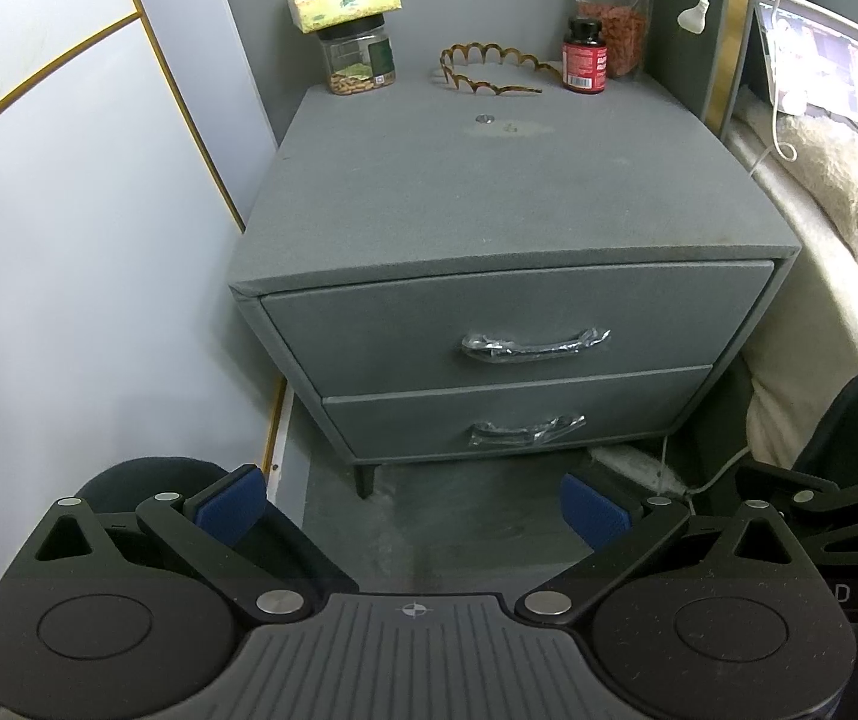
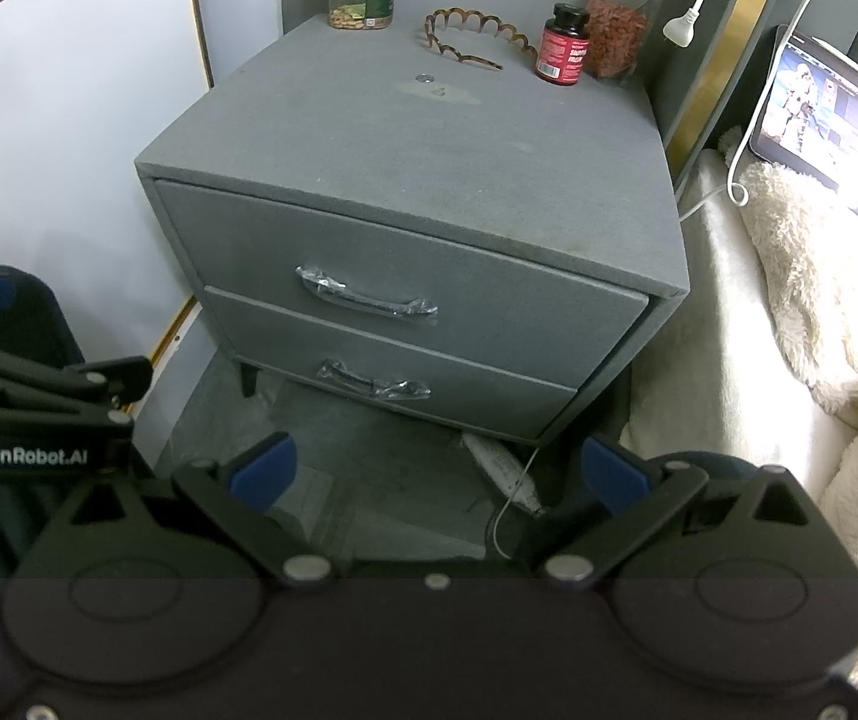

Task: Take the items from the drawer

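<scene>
Both drawers, top [image 1: 507, 324] & bottom [image 1: 513, 420], sit flush w/ your felt-grey nightstand [image 1: 489, 192] (handles plastic-wrapped); left gripper [image 1: 411, 507] & right gripper [image 2: 438, 468] fingers spread, holding nothing, floor between.

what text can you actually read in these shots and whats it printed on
"GenRobot.AI": white print on the left tongs' black body, seen from the right wrist view.
"DAS": cut-off letters on the right tongs' body, seen from the left wrist view.
Red supplement bottle label: too blurred to read.
Nut jar label: too small.
Tissue box print: unreadable.
Laptop screen: no legible text.
</scene>
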Tool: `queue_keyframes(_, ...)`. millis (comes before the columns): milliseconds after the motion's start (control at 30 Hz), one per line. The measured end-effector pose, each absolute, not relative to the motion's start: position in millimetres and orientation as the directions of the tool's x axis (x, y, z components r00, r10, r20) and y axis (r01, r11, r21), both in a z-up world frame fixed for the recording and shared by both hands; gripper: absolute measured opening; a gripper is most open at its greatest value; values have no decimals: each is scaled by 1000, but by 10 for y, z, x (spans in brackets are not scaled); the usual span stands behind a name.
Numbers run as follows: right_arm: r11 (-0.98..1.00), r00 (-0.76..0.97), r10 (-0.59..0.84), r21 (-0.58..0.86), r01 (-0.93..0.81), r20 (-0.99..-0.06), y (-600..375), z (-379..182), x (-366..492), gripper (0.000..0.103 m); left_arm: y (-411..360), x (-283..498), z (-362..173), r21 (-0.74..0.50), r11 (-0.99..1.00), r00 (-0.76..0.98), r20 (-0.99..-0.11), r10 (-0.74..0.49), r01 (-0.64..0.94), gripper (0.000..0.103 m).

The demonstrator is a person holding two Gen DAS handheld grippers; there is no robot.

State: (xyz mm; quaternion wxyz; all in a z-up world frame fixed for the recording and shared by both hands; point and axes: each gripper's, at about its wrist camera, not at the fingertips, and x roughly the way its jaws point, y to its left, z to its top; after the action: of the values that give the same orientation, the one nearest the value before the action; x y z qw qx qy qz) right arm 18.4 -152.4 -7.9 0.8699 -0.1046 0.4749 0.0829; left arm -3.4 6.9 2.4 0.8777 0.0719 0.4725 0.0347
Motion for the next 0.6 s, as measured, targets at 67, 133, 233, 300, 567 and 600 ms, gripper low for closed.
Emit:
queue_keyframes(67,964,536,44,-105,-244,-843,-1526,-72,187,103,71,-34,24,161,987,552,-824,130,8,103)
queue_keyframes(133,964,538,44,-106,-244,-842,-1527,-68,187,103,78,-35,23,160,987,552,-824,129,8,103)
queue_keyframes(233,964,538,45,-104,-244,-841,-1528,-64,180,103,86,-38,23,159,987,553,-823,127,9,103)
queue_keyframes(300,964,539,45,-105,-245,-841,-1528,-65,177,103,84,-44,22,161,987,553,-823,129,10,103)
queue_keyframes(567,963,538,45,-106,-247,-842,-1531,-71,175,103,73,-37,20,163,987,551,-824,129,13,103)
queue_keyframes(600,963,538,45,-107,-247,-842,-1530,-69,174,103,73,-32,20,162,987,551,-825,128,14,103)
